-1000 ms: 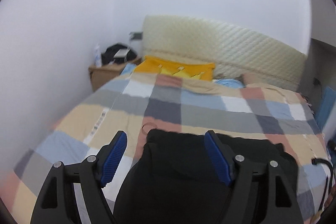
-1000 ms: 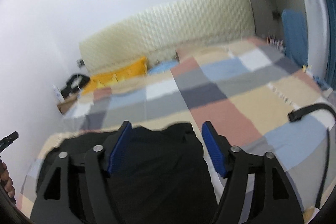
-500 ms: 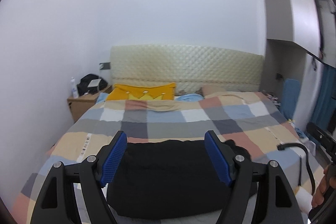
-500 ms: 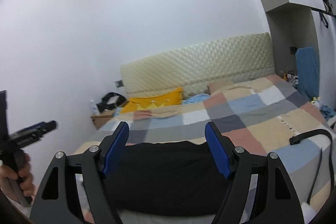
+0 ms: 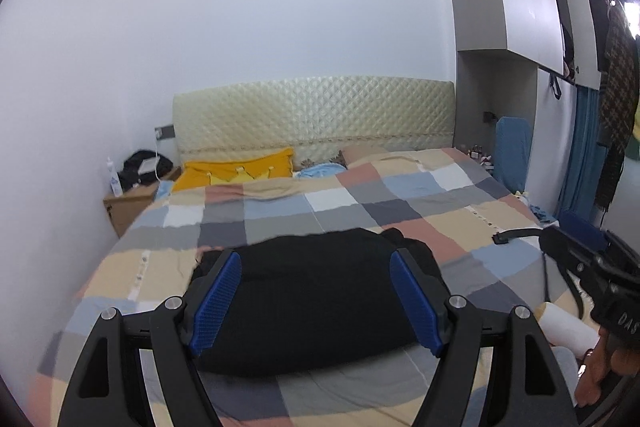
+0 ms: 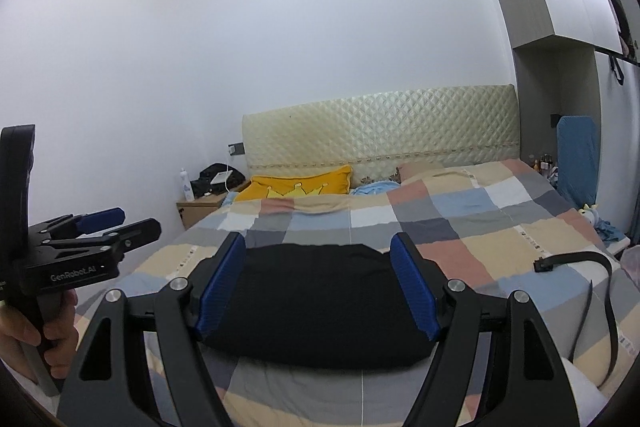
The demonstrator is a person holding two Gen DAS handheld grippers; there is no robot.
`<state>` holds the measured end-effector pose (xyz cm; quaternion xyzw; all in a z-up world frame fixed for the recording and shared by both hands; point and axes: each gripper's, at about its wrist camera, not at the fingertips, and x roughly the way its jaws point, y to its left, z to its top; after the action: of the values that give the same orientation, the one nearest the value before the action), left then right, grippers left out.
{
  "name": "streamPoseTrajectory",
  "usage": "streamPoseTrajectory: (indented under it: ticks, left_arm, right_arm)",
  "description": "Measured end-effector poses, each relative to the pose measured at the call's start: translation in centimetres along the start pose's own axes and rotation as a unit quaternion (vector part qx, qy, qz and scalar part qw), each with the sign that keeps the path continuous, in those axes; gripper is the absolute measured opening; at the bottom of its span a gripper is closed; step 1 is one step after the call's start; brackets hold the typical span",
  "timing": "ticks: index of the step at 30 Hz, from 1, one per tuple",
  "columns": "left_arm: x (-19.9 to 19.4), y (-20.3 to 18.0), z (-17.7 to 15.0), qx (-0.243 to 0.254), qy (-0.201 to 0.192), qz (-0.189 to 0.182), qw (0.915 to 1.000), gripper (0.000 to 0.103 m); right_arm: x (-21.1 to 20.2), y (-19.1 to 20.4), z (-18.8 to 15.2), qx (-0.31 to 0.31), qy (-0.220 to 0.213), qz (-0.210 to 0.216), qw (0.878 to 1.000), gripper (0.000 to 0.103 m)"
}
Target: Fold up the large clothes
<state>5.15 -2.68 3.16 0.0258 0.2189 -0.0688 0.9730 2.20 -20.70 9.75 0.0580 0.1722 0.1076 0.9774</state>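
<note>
A black garment (image 5: 312, 303) lies folded into a compact rectangle on the checked bedspread (image 5: 360, 203) near the foot of the bed. It also shows in the right wrist view (image 6: 320, 303). My left gripper (image 5: 316, 299) is open and empty, held back above the near edge of the bed. My right gripper (image 6: 318, 291) is open and empty too, likewise drawn back from the garment. The right gripper shows at the right edge of the left wrist view (image 5: 592, 267), and the left gripper at the left of the right wrist view (image 6: 104, 227), both held in hands.
A yellow pillow (image 5: 240, 171) and quilted headboard (image 5: 316, 119) are at the far end. A wooden nightstand (image 5: 128, 203) with a bottle and dark bag stands left. A black strap (image 6: 576, 263) lies on the bed's right side. Wardrobe and hanging clothes (image 5: 612, 99) are right.
Both grippers have pulled back and risen away from the garment, which stays folded on the bed. The views tilted up, showing more of the room.
</note>
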Motion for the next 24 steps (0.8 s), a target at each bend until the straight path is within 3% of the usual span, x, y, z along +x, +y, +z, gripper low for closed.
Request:
streamPoseTrajectory:
  ticks: [9, 15, 20, 24]
  left_arm:
    - [2.7, 0.2, -3.3, -0.025, 0.056, 0.004, 0.9981, 0.077]
    - [3.5, -0.1, -4.8, -0.009, 0.069, 0.020, 0.9973, 0.077]
    - [3.1, -0.5, -5.7, 0.001, 0.063, 0.014, 0.9979, 0.077]
    - [3.6, -0.1, -6.6, -0.022, 0.070, 0.009, 0.9973, 0.077]
  right_arm:
    - [0.0, 1.4, -3.0, -0.032, 0.020, -0.021, 0.999, 0.075]
    - [1.3, 1.6, -5.4, -0.025, 0.054, -0.007, 0.998, 0.078]
    - [1.6, 1.4, -6.8, -0.017, 0.052, -0.006, 0.998, 0.080]
    - [2.0, 0.8, -7.6, -0.002, 0.054, -0.011, 0.998, 0.080]
